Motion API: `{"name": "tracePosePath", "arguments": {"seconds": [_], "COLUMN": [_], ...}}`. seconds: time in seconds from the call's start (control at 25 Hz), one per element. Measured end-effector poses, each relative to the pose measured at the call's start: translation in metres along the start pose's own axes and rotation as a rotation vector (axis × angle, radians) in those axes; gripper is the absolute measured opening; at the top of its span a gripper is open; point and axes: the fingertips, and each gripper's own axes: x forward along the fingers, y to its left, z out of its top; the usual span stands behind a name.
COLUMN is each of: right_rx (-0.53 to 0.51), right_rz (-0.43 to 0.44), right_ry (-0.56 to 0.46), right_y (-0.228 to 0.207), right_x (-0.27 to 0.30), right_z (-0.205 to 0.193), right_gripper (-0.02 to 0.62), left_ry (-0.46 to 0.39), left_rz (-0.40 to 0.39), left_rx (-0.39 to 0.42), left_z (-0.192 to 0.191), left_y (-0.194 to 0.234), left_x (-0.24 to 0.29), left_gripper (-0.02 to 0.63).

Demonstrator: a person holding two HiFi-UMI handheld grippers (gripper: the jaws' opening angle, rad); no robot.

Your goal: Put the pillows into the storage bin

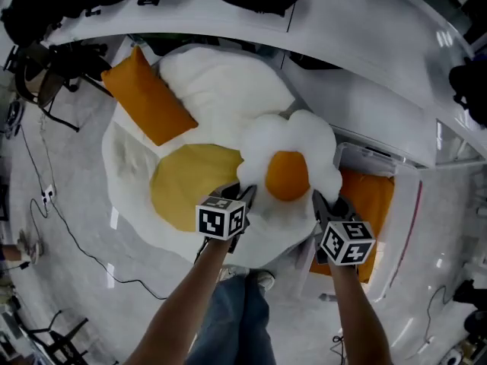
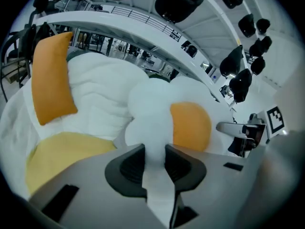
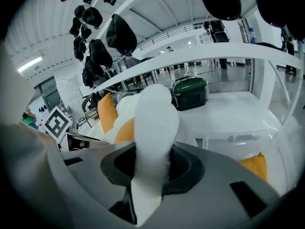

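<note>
A small fried-egg pillow (image 1: pixel 289 169), white with an orange yolk, hangs in the air between both grippers. My left gripper (image 1: pixel 243 202) is shut on its white left edge (image 2: pixel 153 142), and my right gripper (image 1: pixel 323 207) is shut on its white right edge (image 3: pixel 153 123). Below it lies a large fried-egg pillow (image 1: pixel 205 97) with a yellow yolk (image 1: pixel 186 181). An orange rectangular pillow (image 1: pixel 148 97) rests on the large pillow's upper left. At the right stands the clear storage bin (image 1: pixel 417 204) with an orange pillow (image 1: pixel 373 192) inside.
A white curved table (image 1: pixel 365 44) runs along the back. A green case (image 3: pixel 190 92) sits on it in the right gripper view. Cables (image 1: pixel 61 226) trail over the floor at the left. The person's legs and shoes (image 1: pixel 236 310) are below the grippers.
</note>
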Motion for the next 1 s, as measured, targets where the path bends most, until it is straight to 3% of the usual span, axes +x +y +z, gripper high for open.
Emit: {"name": "tracePosePath", "arguments": {"seconds": [0.16, 0.36, 0.72, 1.0], "right_rx": [0.045, 0.134, 0.355, 0.487], "right_rz": [-0.058, -0.201, -0.423, -0.500], "right_ry": [-0.030, -0.064, -0.089, -0.098], "right_y": [-0.030, -0.105, -0.199, -0.238], "right_x": [-0.047, -0.117, -0.213, -0.242], "right_z": [0.007, -0.017, -0.113, -0.187], "right_gripper": [0.120, 0.121, 0.127, 0.133], "left_ry": [0.013, 0.062, 0.225, 0.317], "left_rz": [-0.051, -0.160, -0.308, -0.350], "left_rx": [0.057, 0.158, 0.355, 0.462], "left_z": [0.013, 0.005, -0.057, -0.111], "left_y": [-0.053, -0.145, -0.269, -0.313], "left_x": [0.001, 0.041, 0.105, 0.141], "left_gripper": [0.110, 0.110, 0.110, 0.110]}}
